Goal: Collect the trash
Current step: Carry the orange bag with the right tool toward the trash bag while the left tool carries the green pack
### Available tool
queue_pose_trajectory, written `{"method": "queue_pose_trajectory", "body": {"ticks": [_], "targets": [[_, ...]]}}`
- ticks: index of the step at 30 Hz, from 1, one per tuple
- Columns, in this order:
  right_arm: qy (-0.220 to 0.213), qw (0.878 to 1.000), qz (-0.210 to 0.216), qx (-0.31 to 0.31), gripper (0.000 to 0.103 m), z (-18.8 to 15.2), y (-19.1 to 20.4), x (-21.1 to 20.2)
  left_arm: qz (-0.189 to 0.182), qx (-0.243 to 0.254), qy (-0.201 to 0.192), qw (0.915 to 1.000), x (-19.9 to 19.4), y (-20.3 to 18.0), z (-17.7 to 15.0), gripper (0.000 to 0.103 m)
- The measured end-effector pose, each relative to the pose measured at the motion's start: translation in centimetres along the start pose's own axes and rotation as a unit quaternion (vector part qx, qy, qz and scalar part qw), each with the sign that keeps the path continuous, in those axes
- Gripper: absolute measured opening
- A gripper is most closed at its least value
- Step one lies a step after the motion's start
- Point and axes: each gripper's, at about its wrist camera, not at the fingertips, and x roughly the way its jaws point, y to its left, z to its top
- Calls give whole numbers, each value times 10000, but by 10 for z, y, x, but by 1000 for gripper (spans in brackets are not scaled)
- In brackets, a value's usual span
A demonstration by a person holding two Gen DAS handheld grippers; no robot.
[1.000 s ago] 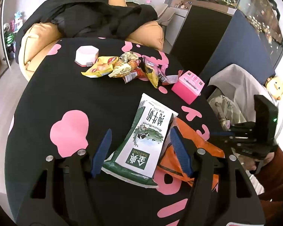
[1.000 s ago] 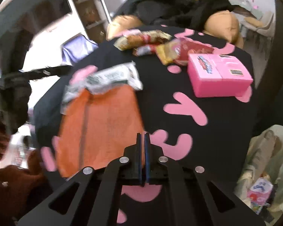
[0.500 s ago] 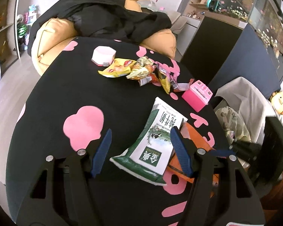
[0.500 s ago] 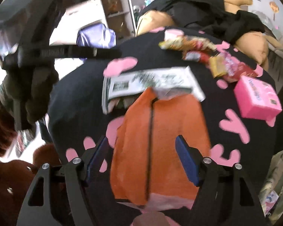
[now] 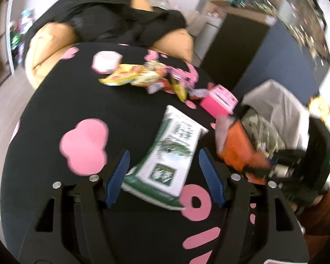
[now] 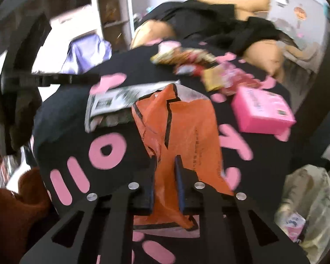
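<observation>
Orange plastic fills my right tongs [image 6: 166, 171]: both blue fingers [image 6: 180, 180] pinch an orange wrapper [image 6: 182, 132], crumpled and lifted off the black table [image 6: 66, 114]. Seen from my left wrist, the same wrapper [image 5: 237, 149] hangs past the table's right edge, just beside the lined bin [image 5: 275, 114], with my right tongs [image 5: 272, 165] clamped on its lower end.

My left tongs [image 5: 162, 176] stand spread wide and grip nothing. Their blue fingers [image 5: 118, 176] flank the near end of a green-and-white packet [image 5: 171, 151], which lies flat on the table [image 5: 55, 110]; whether the fingers touch it I cannot tell. From the right wrist, this packet [image 6: 121, 96] lies just behind the lifted wrapper, partly under it.

Beyond the packet, toward the table's far side, a pink box [image 5: 219, 102] sits near the right edge, close to the bin. Farther back lies a heap of snack wrappers [image 5: 143, 77], yellow, red and pink, with a small white tub [image 5: 106, 62] at its left end. In the right-wrist view the pink box [image 6: 261, 112] sits right of the wrapper, the heap [image 6: 200, 66] behind it.

Behind the table, black cloth [image 5: 112, 19] drapes over a tan sofa [image 5: 48, 44]. The bin [image 6: 305, 193] already holds crumpled rubbish. Both views are blurred.
</observation>
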Motion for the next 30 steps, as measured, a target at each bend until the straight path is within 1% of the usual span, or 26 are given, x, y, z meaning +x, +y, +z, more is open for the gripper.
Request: {"method": "queue_pose_trajectory", "body": {"ticks": [2,3,5,7,10,13,14,16,18,21,24,27,30], "targets": [[-140,9997,-69,192,14,1,-12,-11,170,464,159,9987,14,-18,8,63],[-189,9994,-94,266,14,2,-16,-14,262,615,206,9975,19,-23,10,63],[-322,9983,-92,477,14,0,-28,-25,425,997,375,9934,34,-35,17,63],[-426,9972,-96,607,14,-2,-33,-33,518,1244,597,9891,48,-44,22,63],[-528,9960,-146,701,14,-5,-40,-40,602,1379,874,9847,65,-49,25,63],[-590,9954,-143,742,14,-7,-45,-43,809,1375,1061,9815,82,-52,25,63],[-600,9953,-137,751,14,-8,-47,-43,823,1348,1088,9814,84,-51,25,62],[-617,9950,-140,770,14,-11,-49,-43,892,1267,1099,9818,87,-51,26,58],[-628,9949,-150,778,14,-13,-50,-45,864,1191,1100,9830,86,-51,27,54],[-662,9945,-155,799,14,-15,-54,-47,789,1064,988,9862,77,-52,28,51],[-761,9935,-195,818,14,-15,-56,-53,629,796,667,9926,59,-54,31,50],[-879,9927,-241,796,14,-12,-57,-61,437,508,185,9976,34,-58,39,50],[-1051,9912,-309,743,14,-6,-57,-73,346,346,-318,9983,8,-68,49,50]]}}
